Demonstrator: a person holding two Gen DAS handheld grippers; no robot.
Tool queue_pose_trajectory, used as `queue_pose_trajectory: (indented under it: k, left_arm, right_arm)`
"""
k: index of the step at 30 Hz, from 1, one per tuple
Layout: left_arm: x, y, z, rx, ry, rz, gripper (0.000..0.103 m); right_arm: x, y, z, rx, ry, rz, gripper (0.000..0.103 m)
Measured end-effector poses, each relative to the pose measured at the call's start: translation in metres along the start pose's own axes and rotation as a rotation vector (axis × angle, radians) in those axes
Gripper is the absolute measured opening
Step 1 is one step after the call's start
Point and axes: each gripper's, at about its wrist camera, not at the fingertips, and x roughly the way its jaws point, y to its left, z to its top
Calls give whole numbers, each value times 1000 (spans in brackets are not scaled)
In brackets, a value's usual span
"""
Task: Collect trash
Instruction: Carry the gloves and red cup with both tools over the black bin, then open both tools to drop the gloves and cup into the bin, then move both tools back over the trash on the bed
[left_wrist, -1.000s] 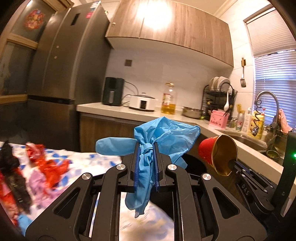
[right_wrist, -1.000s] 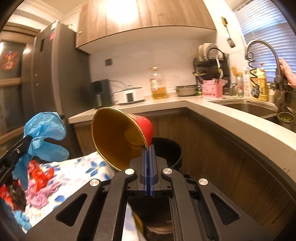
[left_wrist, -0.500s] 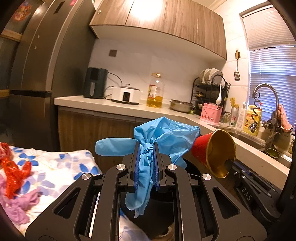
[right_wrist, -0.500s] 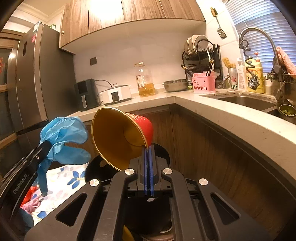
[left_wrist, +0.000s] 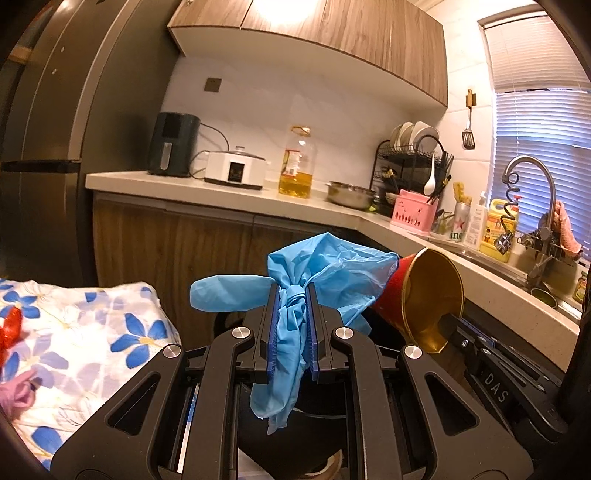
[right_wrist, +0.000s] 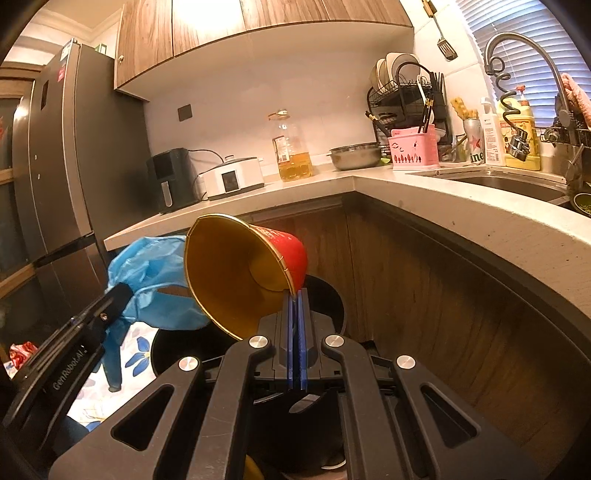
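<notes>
- Kitchen, L-shaped pale stone counter (right_wrist: 424, 206) over wood-fronted cabinets; round black trash bin (right_wrist: 328, 295) on the floor by the corner.
- Left gripper (left_wrist: 291, 291): jaws clamped on a crumpled blue nitrile glove (left_wrist: 325, 269), tail dangling at 6 o'clock.
- Right gripper (right_wrist: 294, 295): jaws pinch the rim of a red paper cup with gold lining (right_wrist: 240, 273), mouth tilted to 9 o'clock.
- Step, judged: carry-to-bin; both items hang above the bin mouth.
- Next: centre over the opening, then release both.
- Flowered tablecloth (left_wrist: 92, 332) at 9 o'clock holds more scraps.
</notes>
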Motion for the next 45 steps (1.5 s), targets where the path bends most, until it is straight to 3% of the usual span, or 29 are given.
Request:
queue_pose_trajectory:
  k: [11,16,19,20,21,23,26,29,33,39,45]
  left_arm:
    - [25,1,-16,-6,66,-25,13]
    - [30,4,-18,-14,78,-27,19]
    - [31,5,-19,-18,80,-38,33]
    - [31,6,-19,-21,79,-46,45]
    - [31,6,-19,-24,75,-45,53]
    - [29,8,-19,-27,66,-39,61]
    - [24,14,-17,-48,63,-26,63]
    - [11,20,-14,-67,44,0,71]
    - [-11,25,-10,-79,20,50,82]
    - [-53,32,-7,-89,0,109,93]
    - [-91,32,-7,-68,3,178,96]
  right_arm:
    - [20,-5,-10,5,46,10,4]
    - [26,-5,-12,6,60,17,4]
    - [29,-5,-13,9,67,19,4]
    - [28,-6,-13,10,64,20,4]
    - [28,-6,-13,10,62,20,6]
    - [26,-6,-12,10,60,18,12]
    - [22,-9,-11,19,49,19,26]
    - [15,-10,-10,26,42,20,26]
    - [-2,-7,-12,19,27,29,40]
    - [-27,1,-14,4,25,46,50]
    - [-56,10,-14,-17,19,63,61]
